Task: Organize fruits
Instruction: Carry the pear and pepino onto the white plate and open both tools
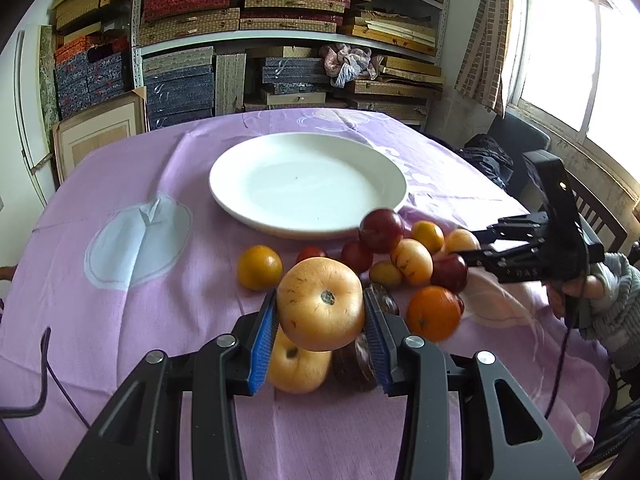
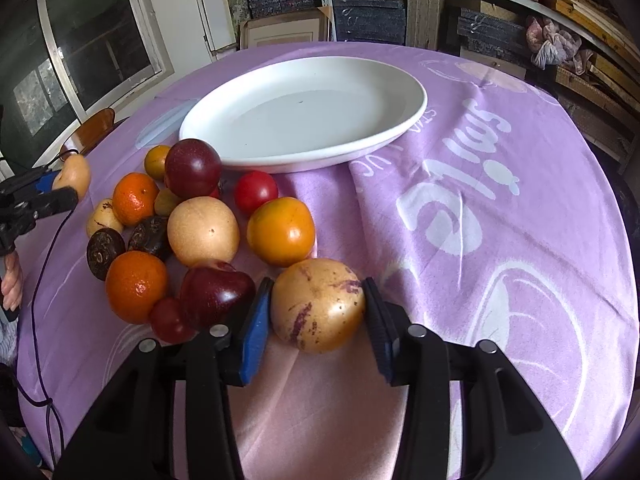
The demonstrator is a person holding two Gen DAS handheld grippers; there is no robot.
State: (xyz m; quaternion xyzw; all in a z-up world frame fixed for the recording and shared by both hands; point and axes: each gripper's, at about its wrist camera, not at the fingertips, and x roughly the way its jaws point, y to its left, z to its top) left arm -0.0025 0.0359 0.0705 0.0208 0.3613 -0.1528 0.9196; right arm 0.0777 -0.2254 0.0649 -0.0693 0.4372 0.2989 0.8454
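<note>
My left gripper (image 1: 320, 300) is shut on a pale yellow round fruit (image 1: 320, 320), held just above the table. My right gripper (image 2: 317, 286) is shut on a yellow fruit with purple streaks (image 2: 318, 312), both blue pads against its sides, low over the cloth. A loose pile holds oranges (image 2: 136, 286), dark red plums (image 2: 193, 168), a pale pear-like fruit (image 2: 203, 230) and dark wrinkled fruits (image 2: 105, 252). It lies between the grippers, in front of an empty white plate (image 1: 224, 200) (image 2: 400, 132). The left wrist view shows the right gripper (image 1: 466, 246) at the pile's right edge.
A purple printed tablecloth (image 2: 500, 200) covers the round table. A thin purple cable (image 1: 64, 396) trails over its left side. A hand in a grey knitted sleeve (image 1: 612, 304) holds the right gripper. Shelves of stacked boxes (image 1: 280, 20) stand behind the table, and a chair back (image 1: 600, 216) stands at the right.
</note>
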